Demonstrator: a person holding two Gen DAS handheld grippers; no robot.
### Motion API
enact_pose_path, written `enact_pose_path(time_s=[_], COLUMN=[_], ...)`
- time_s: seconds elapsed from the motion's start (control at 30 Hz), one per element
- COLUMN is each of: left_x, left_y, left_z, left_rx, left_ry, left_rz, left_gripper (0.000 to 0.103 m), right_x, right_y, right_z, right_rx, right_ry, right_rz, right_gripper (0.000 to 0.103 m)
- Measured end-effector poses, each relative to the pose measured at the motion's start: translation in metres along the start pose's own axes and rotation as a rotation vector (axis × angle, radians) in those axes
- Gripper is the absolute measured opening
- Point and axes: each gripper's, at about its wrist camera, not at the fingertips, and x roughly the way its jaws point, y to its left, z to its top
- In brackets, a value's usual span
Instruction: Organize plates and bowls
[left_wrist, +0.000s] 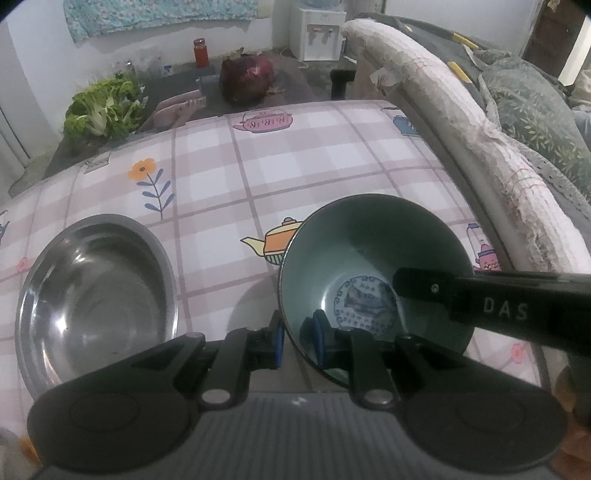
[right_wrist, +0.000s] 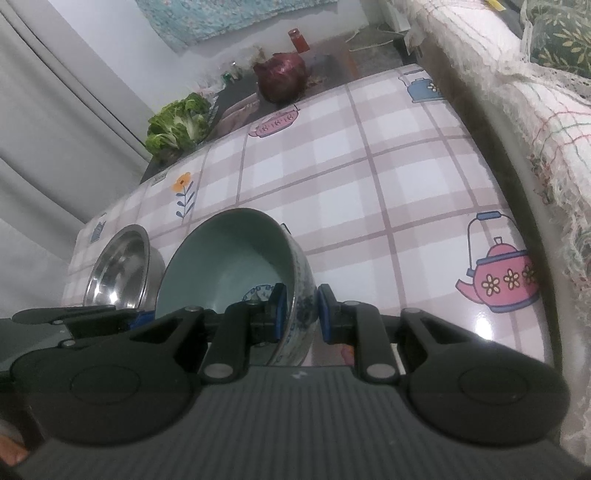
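While both grippers clamp the same bowl (left_wrist: 373, 273), it sits tilted over the checked tablecloth (left_wrist: 303, 162), its pale green inside and blue printed centre facing the left wrist camera. The left gripper (left_wrist: 298, 338) pinches the bowl's near rim, one blue pad outside the wall and one inside. From the right wrist view, the right gripper (right_wrist: 300, 314) grips the opposite side of the rim in the same way, one pad inside, one against the blue-patterned outer wall. Its black finger crosses the bowl's mouth in the left view. Just beside the bowl, to its left, a steel dish (left_wrist: 96, 295) rests on the cloth. Whether bowl and dish touch cannot be told. Beyond the table's far edge lie lettuce (left_wrist: 103, 107), a red cabbage (left_wrist: 246, 79) and a red jar (left_wrist: 200, 52).
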Motion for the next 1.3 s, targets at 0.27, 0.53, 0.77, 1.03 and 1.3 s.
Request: enact_pose_path(time_s=[0.27, 0.53, 0.77, 1.03, 1.3], left_x=[-0.013, -0.033, -0.047, -0.060, -0.072], left_y=[0.004, 0.014, 0.030, 0.057, 0.093], left_z=[0.000, -0.001, -0.004, -0.010, -0.016], left_rx=[-0.008, -0.033, -0.057, -0.094, -0.143], left_ry=[-0.019, -0.049, -0.076, -0.092, -0.109], left_rz=[-0.003, -0.005, -0.004, 0.003, 0.028], left_gripper=[0.017, 0.017, 0.017, 0.017, 0.017], right_x=[-0.010, -0.021, -0.026, -0.024, -0.011], right_y=[0.010, 0.030, 0.050, 0.081, 0.118], right_z=[0.001, 0.004, 0.005, 0.006, 0.005], right_rx=[-0.012, -0.043, -0.070, -0.111, -0.149], right_ry=[-0.010, -0.022, -0.025, -0.019, 0.006], right_rz=[-0.002, 0.001, 0.006, 0.017, 0.043], right_gripper=[0.018, 0.018, 0.018, 0.018, 0.018])
